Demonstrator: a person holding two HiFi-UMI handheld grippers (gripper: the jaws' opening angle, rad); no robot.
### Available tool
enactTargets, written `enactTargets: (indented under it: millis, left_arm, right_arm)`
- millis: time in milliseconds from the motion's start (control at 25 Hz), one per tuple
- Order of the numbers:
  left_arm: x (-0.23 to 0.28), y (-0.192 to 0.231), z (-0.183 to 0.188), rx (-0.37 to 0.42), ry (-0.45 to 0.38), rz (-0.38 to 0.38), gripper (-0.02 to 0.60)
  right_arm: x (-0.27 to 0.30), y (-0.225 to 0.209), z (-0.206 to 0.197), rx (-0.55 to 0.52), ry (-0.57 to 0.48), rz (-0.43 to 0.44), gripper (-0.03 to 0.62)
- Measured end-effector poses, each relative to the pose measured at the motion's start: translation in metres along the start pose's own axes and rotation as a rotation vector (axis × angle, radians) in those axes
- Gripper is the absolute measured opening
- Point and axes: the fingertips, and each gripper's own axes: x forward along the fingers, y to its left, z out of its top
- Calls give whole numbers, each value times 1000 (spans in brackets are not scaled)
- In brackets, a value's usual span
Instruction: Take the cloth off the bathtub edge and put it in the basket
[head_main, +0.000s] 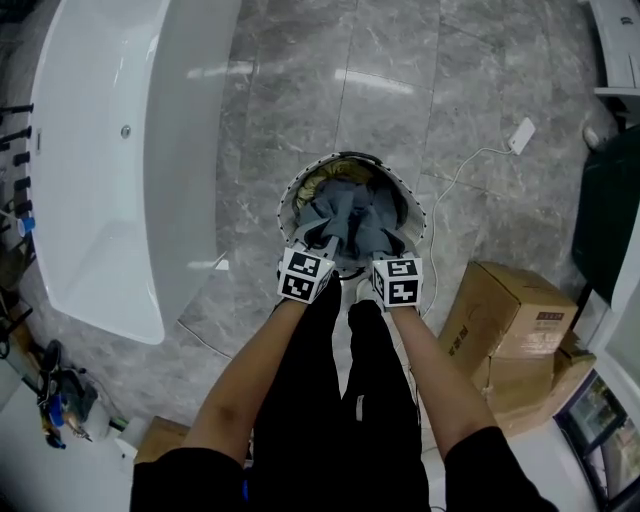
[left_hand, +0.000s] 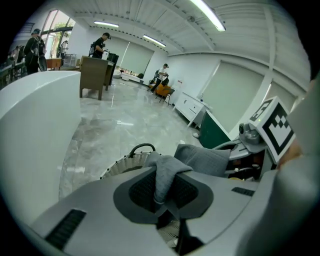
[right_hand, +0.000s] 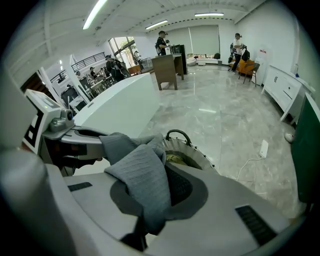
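One bathtub (head_main: 100, 150) sits left of the one basket (head_main: 284, 208). Two grippers are at the basket's near rim, left gripper (head_main: 320, 250) and right gripper (head_main: 385, 258), each with jaws clamped on one end of the single grey cloth (head_main: 350, 220). The cloth is bunched over the basket's opening, clear of the bathtub.

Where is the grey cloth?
Centre of the head view: the grey cloth hangs over the basket, pinched by the left gripper and right gripper, right of the bathtub.
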Motion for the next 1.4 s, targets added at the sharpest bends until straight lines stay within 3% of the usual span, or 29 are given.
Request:
enactTargets:
  millis: [160, 280, 480, 640, 1040, 1240, 1400]
  left_arm:
    - [6, -2, -9, -18, 25, -11, 64]
    - [11, -6, -10, -1, 42, -22, 77]
    - [15, -8, -19, -2, 90, -46, 121]
    - [12, 3, -26, 20, 96, 15, 146]
    - [1, 2, -33, -8, 106, 18, 179]
    - [-3, -8, -30, -56, 69, -7, 179]
    - [-5, -14, -25, -40, 55, 3, 179]
  right_arm:
    - [3, -2, -13, 16, 18, 3, 48]
    - [8, 4, -16, 23, 50, 53, 48]
    - [14, 10, -20, 30, 105, 95, 150]
    - [13, 5, -24, 37, 120, 81, 198]
    - [4, 3, -28, 35, 122, 88, 213]
    - [-3, 8, -30, 29, 114, 90, 213]
    - [-14, 7, -34, 23, 104, 94, 213]
